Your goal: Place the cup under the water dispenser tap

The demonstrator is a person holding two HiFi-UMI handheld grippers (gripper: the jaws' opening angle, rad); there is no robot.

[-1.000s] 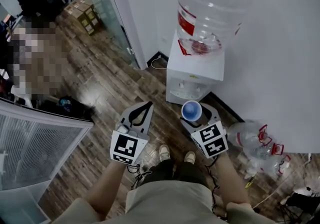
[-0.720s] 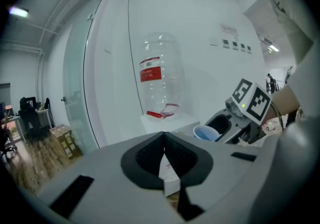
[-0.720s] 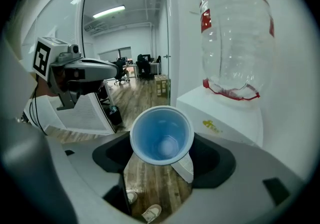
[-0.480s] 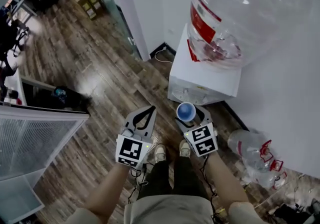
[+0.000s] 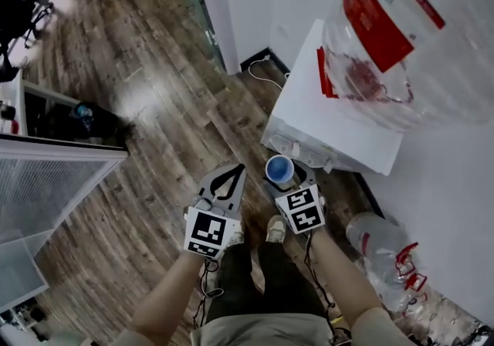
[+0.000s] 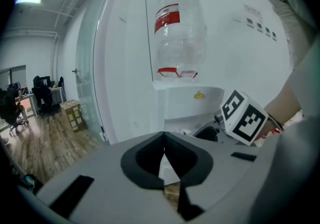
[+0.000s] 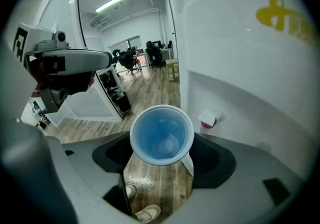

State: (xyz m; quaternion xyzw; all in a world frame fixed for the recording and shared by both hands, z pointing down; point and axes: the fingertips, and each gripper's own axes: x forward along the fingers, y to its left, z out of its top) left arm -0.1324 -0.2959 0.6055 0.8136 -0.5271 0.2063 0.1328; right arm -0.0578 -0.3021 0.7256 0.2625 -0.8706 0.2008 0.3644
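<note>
Head view: right gripper pinches translucent blue plastic cup upright, frame centre, beside white water dispenser.
Left gripper view: left gripper tips pressed together, empty.
Right gripper view: small red tap right of cup, apart. Cup in grip; placing under tap remains.

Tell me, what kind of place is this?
Probably an office. A water dispenser with a big bottle on top stands against the wall. Further off there are a glass wall and office chairs.
</note>
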